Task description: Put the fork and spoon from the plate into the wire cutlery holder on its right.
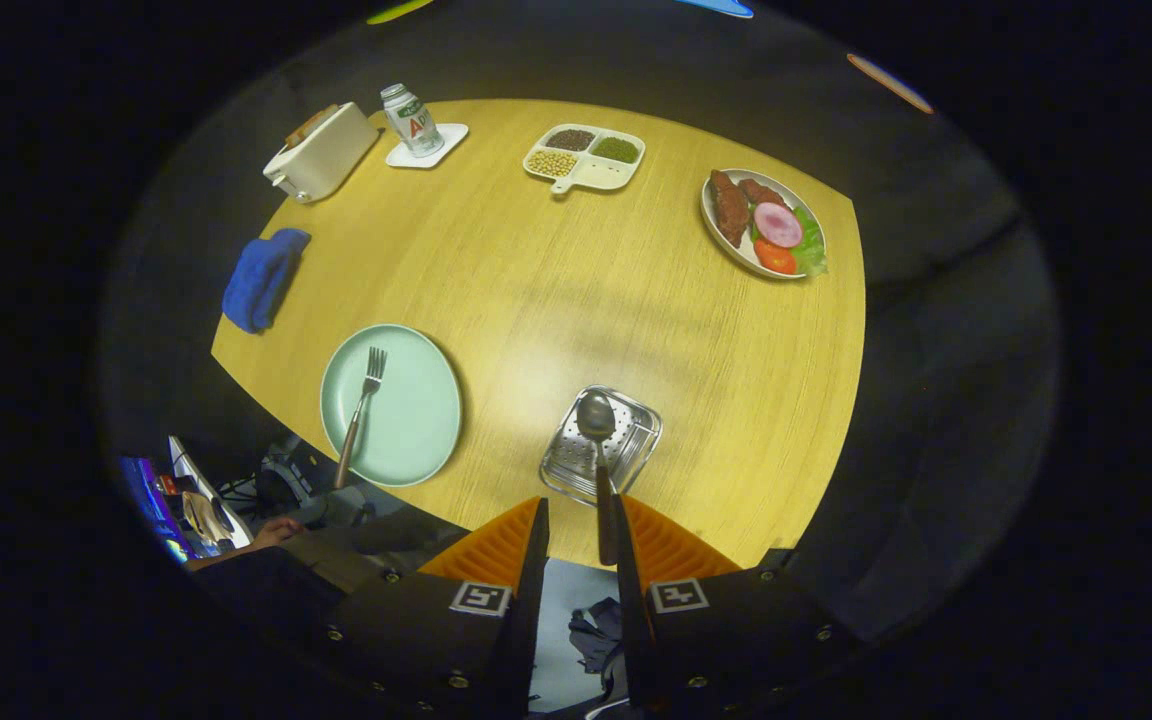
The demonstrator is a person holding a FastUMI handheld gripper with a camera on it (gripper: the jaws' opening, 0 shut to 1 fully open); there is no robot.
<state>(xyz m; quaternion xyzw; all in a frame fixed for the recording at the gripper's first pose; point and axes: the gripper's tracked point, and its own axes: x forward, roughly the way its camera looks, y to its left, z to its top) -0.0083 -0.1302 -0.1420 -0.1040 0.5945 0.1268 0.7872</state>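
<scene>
Between your ridged fingers point(581, 530) you gripped one spoon point(598, 440) by its handle, its round bowl over the perforated metal holder point(626, 452); one fork point(361, 410) lay on the smooth round green plate point(416, 420).

I count one fork point(364, 400) on one pale green plate point(416, 420), one spoon point(598, 450) held up over one wire cutlery holder point(636, 440), and my one gripper point(581, 525) with its two fingers closed on the spoon's handle. Further out on the one round wooden table point(586, 310) I make out one toaster point(321, 152), one bottle point(410, 118) on one white coaster point(441, 145), one blue cloth point(264, 278), one divided tray point(584, 158) with three filled sections, and one plate of food point(764, 224).
</scene>
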